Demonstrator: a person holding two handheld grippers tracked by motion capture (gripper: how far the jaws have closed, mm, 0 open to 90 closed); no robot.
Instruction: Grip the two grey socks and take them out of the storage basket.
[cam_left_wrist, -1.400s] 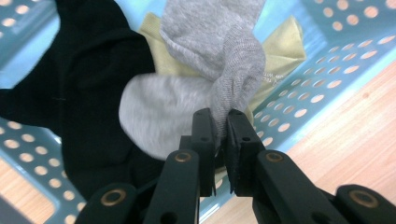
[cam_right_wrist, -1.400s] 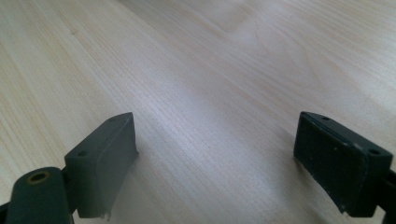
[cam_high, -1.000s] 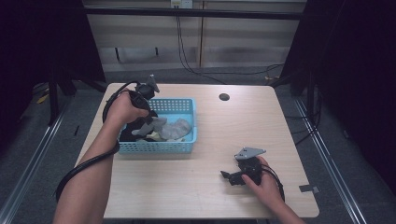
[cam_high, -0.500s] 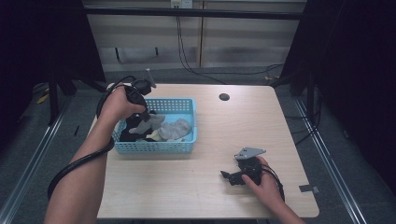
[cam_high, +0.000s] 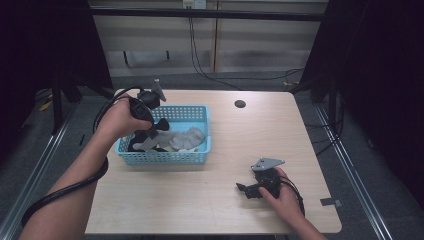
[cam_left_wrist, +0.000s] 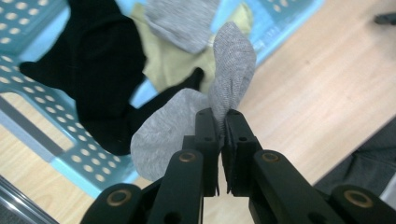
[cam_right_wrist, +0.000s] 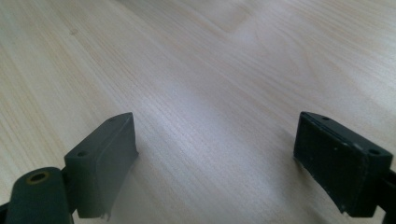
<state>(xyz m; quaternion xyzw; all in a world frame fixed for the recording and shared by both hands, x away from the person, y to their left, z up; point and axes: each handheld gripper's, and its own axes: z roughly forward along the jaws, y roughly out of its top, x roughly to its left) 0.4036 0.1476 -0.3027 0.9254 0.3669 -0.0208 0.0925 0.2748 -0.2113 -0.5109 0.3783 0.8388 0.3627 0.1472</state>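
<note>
- The left gripper (cam_high: 150, 131) hangs over the left end of the blue basket (cam_high: 165, 157), near the desk's (cam_high: 210, 210) left edge. The person's left hand (cam_high: 120, 120) grasps it, and its black cable loops down along the forearm.
- In the left gripper view its jaws are pressed together on a fold of a grey sock (cam_left_wrist: 205, 107). The cloth is pinched between the pads and spreads out past the tips, one end off to the side and the other pointing away.
- From the high view that grey sock (cam_high: 172, 140) drapes from the jaws rightward across the inside of the basket.
- Under the sock in the basket lie a black garment (cam_left_wrist: 102, 70), a pale yellow-green piece (cam_left_wrist: 168, 60) and another grey piece (cam_left_wrist: 182, 23).
- The basket sits on the left half of the desk, nearer the far edge than the near one.
- A small dark round hole (cam_high: 240, 104) marks the desk near its far edge, right of the basket.
- The right gripper (cam_high: 246, 190) rests low on the desk toward the near right corner, well apart from the basket, with the right hand (cam_high: 282, 195) around it.
- Its jaws stand wide apart, with bare wood between them and nothing gripped.
</note>
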